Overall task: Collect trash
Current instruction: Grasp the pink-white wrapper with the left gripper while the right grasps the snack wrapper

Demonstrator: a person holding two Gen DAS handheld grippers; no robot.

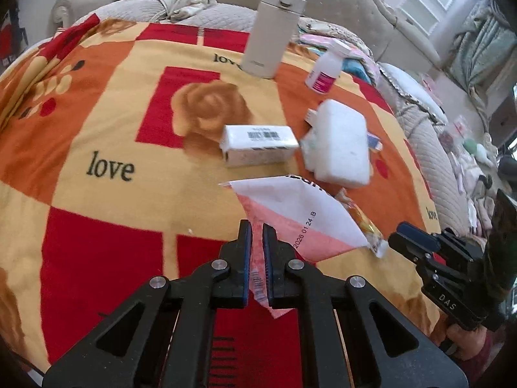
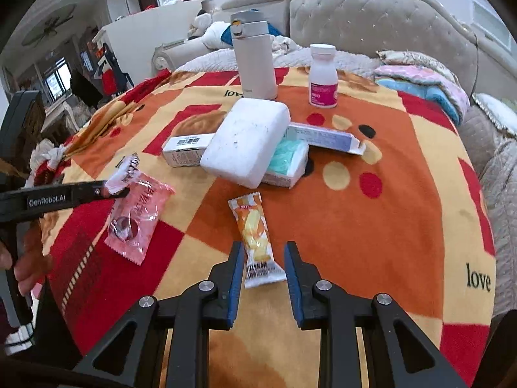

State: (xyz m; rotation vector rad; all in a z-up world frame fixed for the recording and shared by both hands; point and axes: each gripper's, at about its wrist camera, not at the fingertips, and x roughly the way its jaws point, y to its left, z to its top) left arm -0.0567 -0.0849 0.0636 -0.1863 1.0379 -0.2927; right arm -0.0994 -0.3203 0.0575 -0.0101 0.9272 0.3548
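Observation:
My left gripper (image 1: 257,226) is shut on a pink and white snack wrapper (image 1: 300,213) and holds it above the blanket; the wrapper also shows in the right wrist view (image 2: 139,213), with the left gripper (image 2: 113,190) pinching its top. My right gripper (image 2: 262,249) is open, its fingers on either side of the lower end of an orange and yellow snack packet (image 2: 255,236) that lies flat on the blanket. The packet's edge shows in the left wrist view (image 1: 365,223), with the right gripper (image 1: 410,236) beside it.
On the red, orange and yellow blanket (image 2: 371,226) lie a white foam block (image 2: 245,139), a barcode box (image 1: 258,144), a tissue pack (image 2: 287,161), a long blue box (image 2: 323,135), a white flask (image 2: 255,58) and a pill bottle (image 2: 323,74). A tufted headboard (image 2: 371,22) stands behind.

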